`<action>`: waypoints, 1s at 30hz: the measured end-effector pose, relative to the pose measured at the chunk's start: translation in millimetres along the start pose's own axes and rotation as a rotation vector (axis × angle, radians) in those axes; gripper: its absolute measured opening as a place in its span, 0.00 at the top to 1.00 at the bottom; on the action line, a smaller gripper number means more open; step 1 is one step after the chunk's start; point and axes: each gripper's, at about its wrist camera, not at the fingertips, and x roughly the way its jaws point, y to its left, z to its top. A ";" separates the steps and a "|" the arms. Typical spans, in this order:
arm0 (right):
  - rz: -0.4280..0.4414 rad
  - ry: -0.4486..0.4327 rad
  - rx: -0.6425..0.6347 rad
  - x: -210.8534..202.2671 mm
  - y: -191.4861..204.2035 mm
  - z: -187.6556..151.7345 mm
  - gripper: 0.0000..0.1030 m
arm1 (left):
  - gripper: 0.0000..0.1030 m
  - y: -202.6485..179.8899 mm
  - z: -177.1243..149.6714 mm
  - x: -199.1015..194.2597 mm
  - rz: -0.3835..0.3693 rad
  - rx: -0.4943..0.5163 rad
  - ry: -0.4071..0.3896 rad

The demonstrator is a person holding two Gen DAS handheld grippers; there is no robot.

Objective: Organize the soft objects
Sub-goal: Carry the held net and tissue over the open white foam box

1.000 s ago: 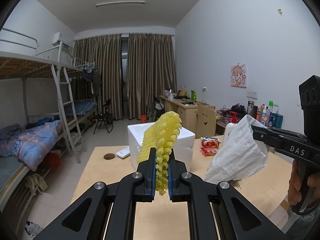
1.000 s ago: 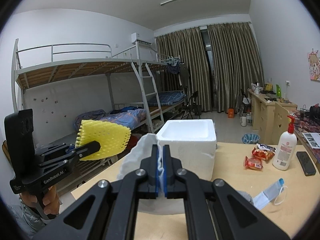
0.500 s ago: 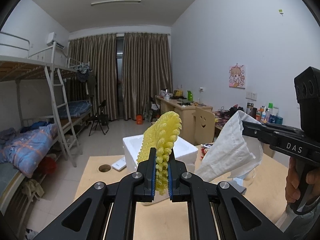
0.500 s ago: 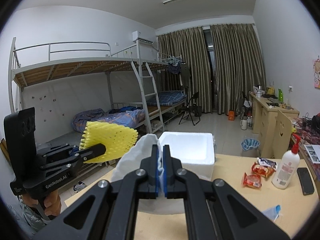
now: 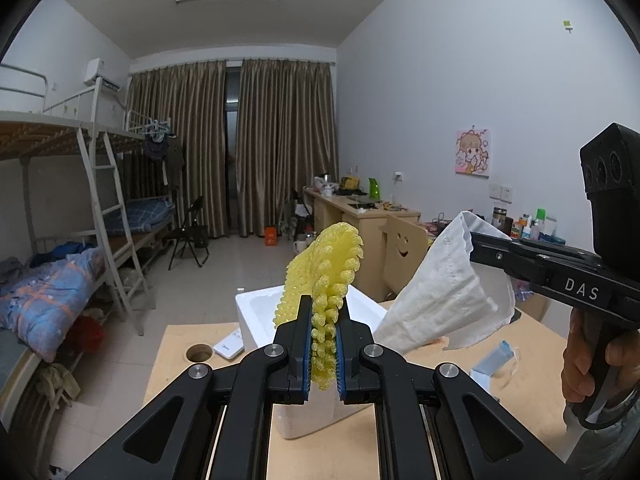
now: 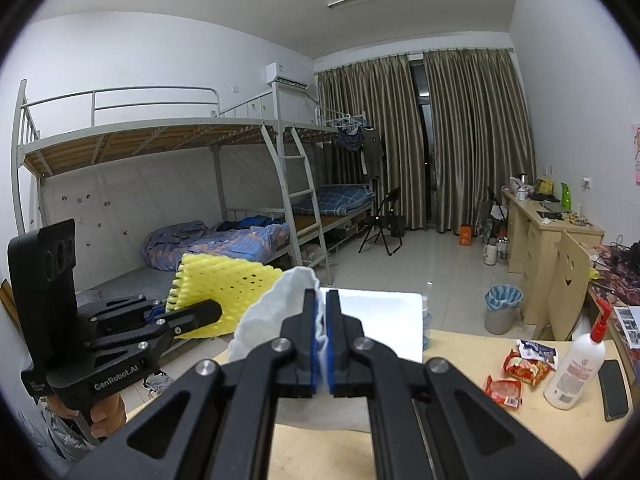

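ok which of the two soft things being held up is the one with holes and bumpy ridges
The yellow foam net, pinched in the left tool. The white cloth in the right tool is plain fabric without holes.

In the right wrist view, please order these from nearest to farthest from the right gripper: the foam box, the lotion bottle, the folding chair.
1. Foam box, straight ahead, just behind the right gripper.
2. Lotion bottle, on the table at the right.
3. Folding chair, far back by the curtains.
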 end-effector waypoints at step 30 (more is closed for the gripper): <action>0.001 0.036 0.016 66.8 -39.5 11.0 0.95 | 0.91 32.5 14.9 109.6 -0.085 -0.042 0.125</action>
